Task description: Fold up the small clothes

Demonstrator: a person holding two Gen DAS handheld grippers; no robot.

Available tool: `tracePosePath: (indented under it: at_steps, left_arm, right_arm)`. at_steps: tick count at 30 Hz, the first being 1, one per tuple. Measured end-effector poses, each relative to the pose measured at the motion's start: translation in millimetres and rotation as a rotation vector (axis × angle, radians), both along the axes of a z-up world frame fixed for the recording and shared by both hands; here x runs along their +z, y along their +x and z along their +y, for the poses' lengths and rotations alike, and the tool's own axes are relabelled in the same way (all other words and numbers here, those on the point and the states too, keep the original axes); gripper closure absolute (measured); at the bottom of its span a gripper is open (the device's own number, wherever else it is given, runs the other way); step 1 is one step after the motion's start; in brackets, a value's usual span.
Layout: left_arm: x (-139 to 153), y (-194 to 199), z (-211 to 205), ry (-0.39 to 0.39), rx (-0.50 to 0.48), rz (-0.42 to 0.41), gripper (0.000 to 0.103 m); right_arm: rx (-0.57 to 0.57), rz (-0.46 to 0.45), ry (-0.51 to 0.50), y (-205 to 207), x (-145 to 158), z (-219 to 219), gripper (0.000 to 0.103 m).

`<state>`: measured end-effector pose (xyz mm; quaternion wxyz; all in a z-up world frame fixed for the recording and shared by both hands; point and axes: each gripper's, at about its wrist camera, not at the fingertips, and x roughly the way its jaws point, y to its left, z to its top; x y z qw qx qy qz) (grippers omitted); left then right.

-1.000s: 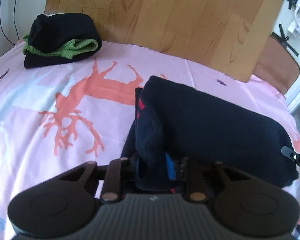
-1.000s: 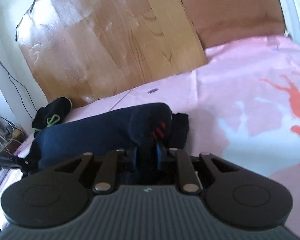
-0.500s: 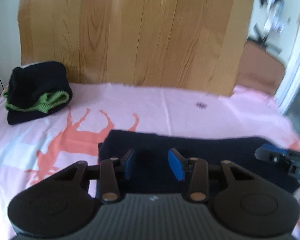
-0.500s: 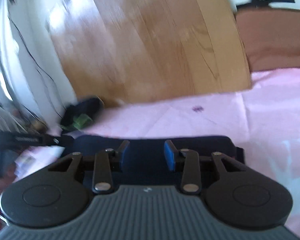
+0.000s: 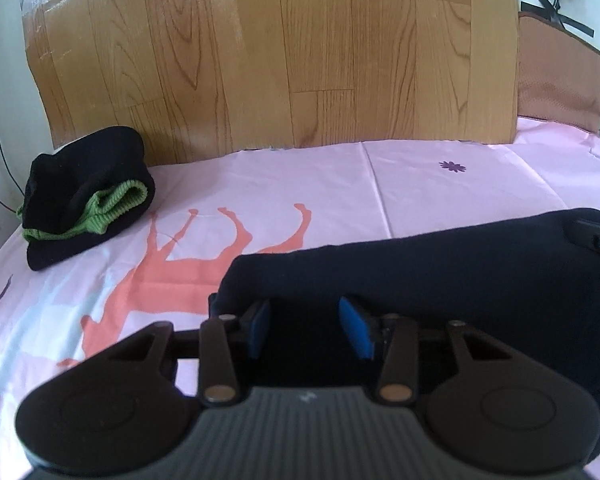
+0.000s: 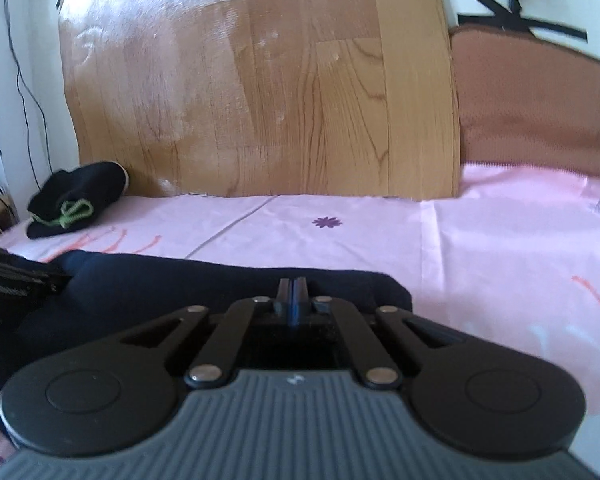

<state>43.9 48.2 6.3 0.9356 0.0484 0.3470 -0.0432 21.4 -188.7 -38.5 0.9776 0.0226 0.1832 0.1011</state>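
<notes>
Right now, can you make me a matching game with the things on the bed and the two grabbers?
Things:
1. navy garment
2. black and green bundle
3. left gripper
4. right gripper

States:
A. jaws pressed together, nothing between them
B. lying flat on the pink sheet, close to both grippers
C. jaws apart and opening, over dark cloth
D. folded, at the far corner by the wooden board

Pairs: 1-B, 2-D, 3-C, 4-A
</notes>
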Motion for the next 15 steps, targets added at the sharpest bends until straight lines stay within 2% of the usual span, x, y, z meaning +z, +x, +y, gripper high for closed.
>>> tracePosePath:
  at_steps: [3,4,7,12,15]
  left_arm:
    - [-0.3,-1.2,-0.8,0.008,0.0,-0.005,0.061]
    - [-1.4,-1.0,-1.5,0.015,-0.002,-0.009,0.061]
    - [-2.2,-1.8,-4.2,0.03,0.002,-0.015,0.061]
    - [-2.2,-2.2,-7.5,0.043,0.011,-0.018,0.061]
    - [-2.8,-4.3,-7.7,0.048,0.012,-0.024,0.061]
  right_arm:
    - [0.017,0.042,0.054,-10.0,2.5,-7.8,0.101]
    - [0.017,0.054,0.084,-16.7,3.8,-11.1,0.097]
    - [0.015,0.058,0.135,-40.0,11.4,-22.5,0.092]
    - [0.023,0.017,0.111,-72.4,15.5,-28.9,0.087]
    - [0.017,0.132,0.1,-61.3,-14.1,-32.1,0.089]
